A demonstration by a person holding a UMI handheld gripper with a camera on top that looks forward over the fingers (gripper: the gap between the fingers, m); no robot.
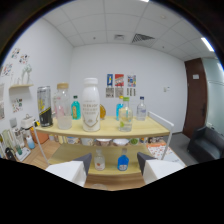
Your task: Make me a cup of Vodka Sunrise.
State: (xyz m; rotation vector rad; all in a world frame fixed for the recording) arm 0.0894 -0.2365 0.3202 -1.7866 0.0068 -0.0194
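The white bottle (91, 105) stands upright at the front edge of the wooden shelf (145, 133), beyond the tongs (114, 162) and a little to their left. The tongs are open and hold nothing. Left of this bottle stand a clear bottle (63, 107) and a dark can (45, 106); to its right stands a small clear bottle (125, 114).

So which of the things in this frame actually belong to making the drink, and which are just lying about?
Likely for the drink:
- white bottle, shelf front
- clear bottle beside it
- dark can
- small glass bottle
- gripper, open, well short of the shelf

Just about:
- wall posters
- brown door
- dark chair
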